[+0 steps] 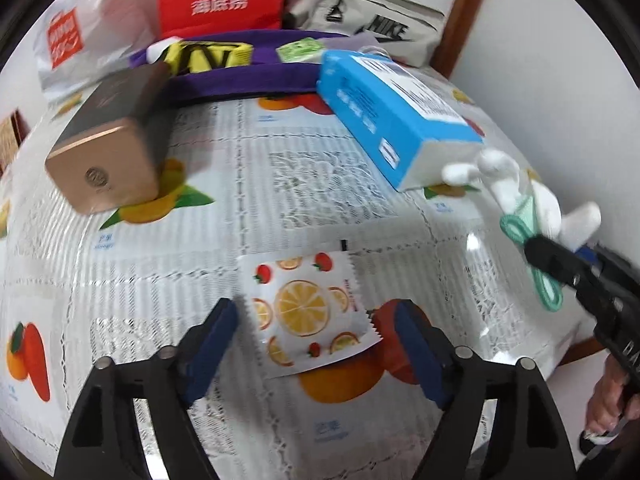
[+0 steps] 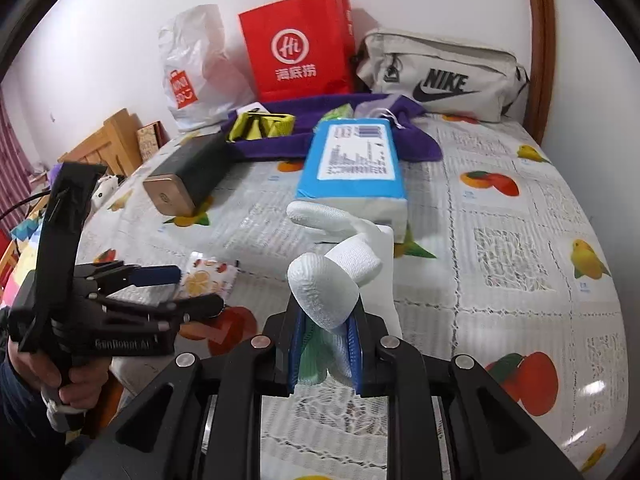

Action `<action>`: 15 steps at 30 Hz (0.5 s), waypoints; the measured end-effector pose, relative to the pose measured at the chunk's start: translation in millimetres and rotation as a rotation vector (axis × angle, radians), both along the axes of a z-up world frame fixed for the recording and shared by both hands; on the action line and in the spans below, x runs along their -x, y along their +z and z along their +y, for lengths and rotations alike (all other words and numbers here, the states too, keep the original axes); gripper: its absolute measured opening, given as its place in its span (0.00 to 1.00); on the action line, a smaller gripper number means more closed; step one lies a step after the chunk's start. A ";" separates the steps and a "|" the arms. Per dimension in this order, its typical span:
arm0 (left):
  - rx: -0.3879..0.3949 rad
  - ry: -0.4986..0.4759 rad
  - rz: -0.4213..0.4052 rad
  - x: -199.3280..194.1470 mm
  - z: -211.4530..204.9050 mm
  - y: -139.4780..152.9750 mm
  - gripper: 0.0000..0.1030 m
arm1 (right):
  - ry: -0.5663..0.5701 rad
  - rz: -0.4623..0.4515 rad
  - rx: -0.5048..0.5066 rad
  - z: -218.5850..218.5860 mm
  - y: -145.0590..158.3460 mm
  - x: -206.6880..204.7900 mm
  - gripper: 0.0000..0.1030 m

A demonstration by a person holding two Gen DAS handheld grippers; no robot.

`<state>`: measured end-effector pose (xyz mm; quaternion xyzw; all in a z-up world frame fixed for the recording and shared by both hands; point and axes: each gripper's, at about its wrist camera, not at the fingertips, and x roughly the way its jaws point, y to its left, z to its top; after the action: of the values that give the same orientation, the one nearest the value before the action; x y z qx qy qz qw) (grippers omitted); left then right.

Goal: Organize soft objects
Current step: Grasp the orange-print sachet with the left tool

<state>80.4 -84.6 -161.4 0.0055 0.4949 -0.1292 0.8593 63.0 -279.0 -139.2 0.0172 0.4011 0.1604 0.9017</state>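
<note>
1. Left wrist view: A table under a lace cloth with a clear fruit-print cover (image 1: 320,184) filled the frame, a white wall behind it. The left gripper (image 1: 316,344) stood wide at the lower centre, its blue pads either side of a flat fruit-print sachet (image 1: 308,314) and not pressing on it. I judged the step to be a pick of this sachet; the next move called for lowering and closing on a thin, slippery packet lying flat.
2. At the right edge the right gripper (image 1: 560,264) carried a white plush toy (image 1: 520,196) with a green trim. Upper frame: a purple cloth (image 1: 248,80), a blue tissue pack (image 1: 392,116) and a gold-ended box (image 1: 108,152), all well apart from the sachet.
3. Right wrist view: The same table ran back to a red paper bag (image 2: 300,52), a white plastic bag (image 2: 196,72) and a grey Nike pouch (image 2: 440,76). The right gripper (image 2: 326,356) was narrow, clamped on the plush toy (image 2: 324,292), held above the cloth at lower centre. The tissue pack (image 2: 352,164) lay just beyond, between the toy and the purple cloth (image 2: 416,144).
</note>
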 end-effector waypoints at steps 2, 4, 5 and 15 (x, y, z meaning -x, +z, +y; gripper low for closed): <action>-0.044 0.004 -0.028 0.5 -7.2 -2.4 0.78 | -0.001 0.016 -0.011 -2.0 -4.8 -1.7 0.19; -0.089 0.003 -0.048 0.9 -12.3 -4.0 0.78 | -0.009 0.027 -0.011 -3.0 -10.3 -3.4 0.19; -0.120 -0.002 -0.060 1.4 -15.4 -5.5 0.78 | -0.005 0.040 -0.012 -2.7 -14.7 -4.8 0.19; -0.070 -0.002 -0.104 0.0 5.6 -0.8 0.34 | 0.002 0.078 -0.007 2.7 -28.7 -8.2 0.19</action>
<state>80.4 -79.0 -162.1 0.0426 0.4540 -0.1125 0.8829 71.1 -276.3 -168.0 0.0261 0.4353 0.1618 0.8852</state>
